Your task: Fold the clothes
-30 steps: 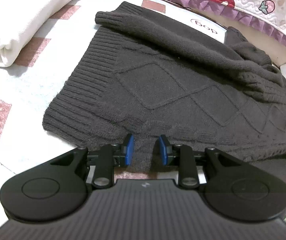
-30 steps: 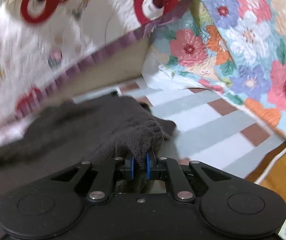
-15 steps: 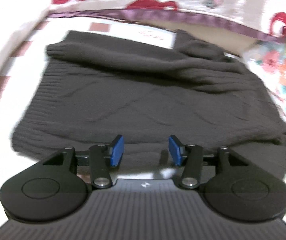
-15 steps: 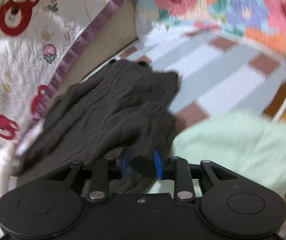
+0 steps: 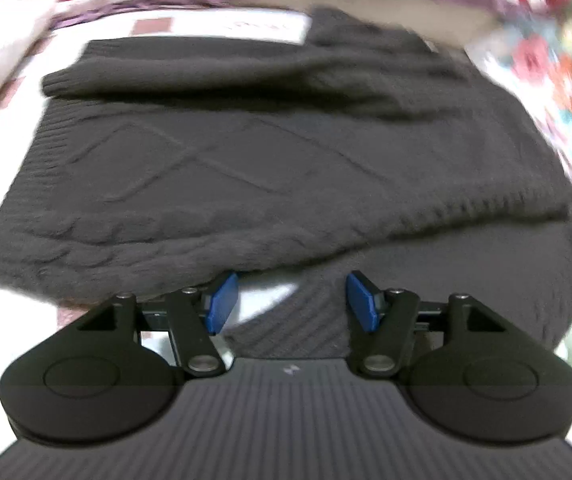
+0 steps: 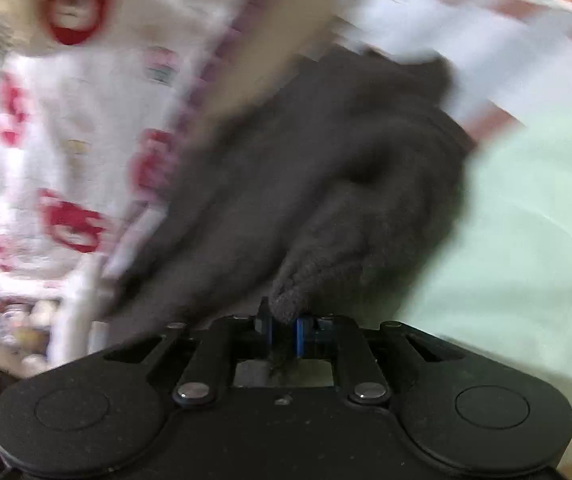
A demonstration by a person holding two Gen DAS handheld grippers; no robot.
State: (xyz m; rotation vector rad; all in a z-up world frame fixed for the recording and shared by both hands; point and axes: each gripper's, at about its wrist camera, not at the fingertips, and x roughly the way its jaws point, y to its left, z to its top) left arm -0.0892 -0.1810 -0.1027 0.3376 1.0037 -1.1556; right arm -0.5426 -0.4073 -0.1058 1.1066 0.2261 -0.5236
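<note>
Left wrist view: the left gripper [image 5: 292, 304] is spread wide with nothing between its blue pads. The dark sweater [image 5: 270, 168] lies on the bed, filling the frame from nine to three o'clock, its near fold just ahead of the fingertips.

Right wrist view: the right gripper [image 6: 282, 326] is pinching a bunch of the sweater [image 6: 326, 168], which stretches away toward twelve o'clock. A pale green cloth [image 6: 526, 220] lies at three o'clock, touching the sweater.

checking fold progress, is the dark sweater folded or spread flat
Partly folded: the sweater has its sleeve doubled across the top and a layer overlapping its near edge.
</note>
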